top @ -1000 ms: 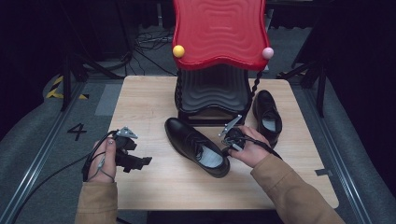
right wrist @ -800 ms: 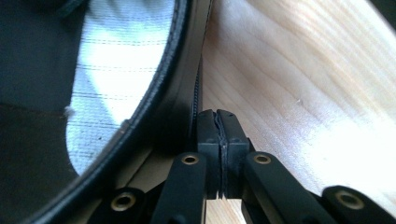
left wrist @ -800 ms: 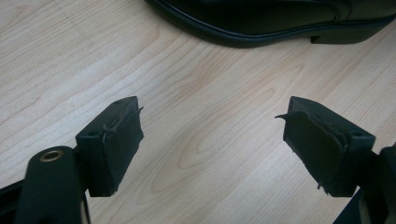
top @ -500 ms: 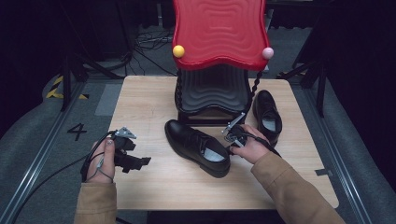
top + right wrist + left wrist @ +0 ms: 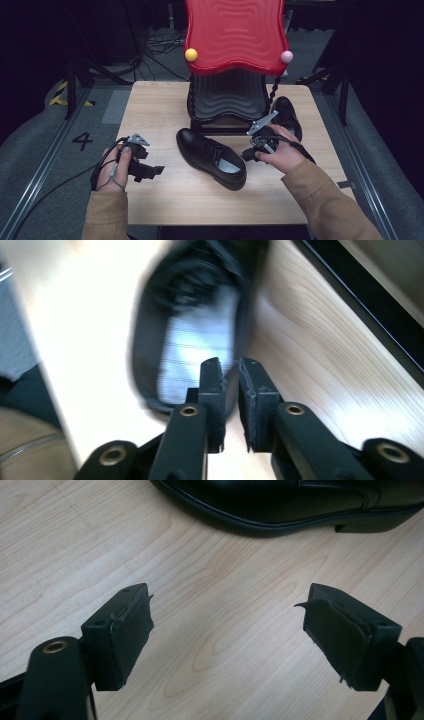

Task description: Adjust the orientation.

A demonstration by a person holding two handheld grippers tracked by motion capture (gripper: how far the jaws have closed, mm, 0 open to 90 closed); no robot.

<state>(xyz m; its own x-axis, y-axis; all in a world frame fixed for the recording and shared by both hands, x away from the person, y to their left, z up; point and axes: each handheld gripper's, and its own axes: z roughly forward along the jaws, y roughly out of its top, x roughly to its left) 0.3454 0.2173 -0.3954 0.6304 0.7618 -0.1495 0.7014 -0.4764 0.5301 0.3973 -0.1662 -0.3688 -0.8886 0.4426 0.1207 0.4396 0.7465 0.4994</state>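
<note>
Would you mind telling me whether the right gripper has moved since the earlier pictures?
Yes. The right gripper has drawn back from the shoe toward the table's right side, its jaws just opening, with nothing between them.

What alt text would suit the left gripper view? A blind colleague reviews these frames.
The left gripper, seen along its two black jaws, stands wide open with nothing between them above a light wooden table. The sole and heel of a black leather shoe lie across the top edge.
</note>
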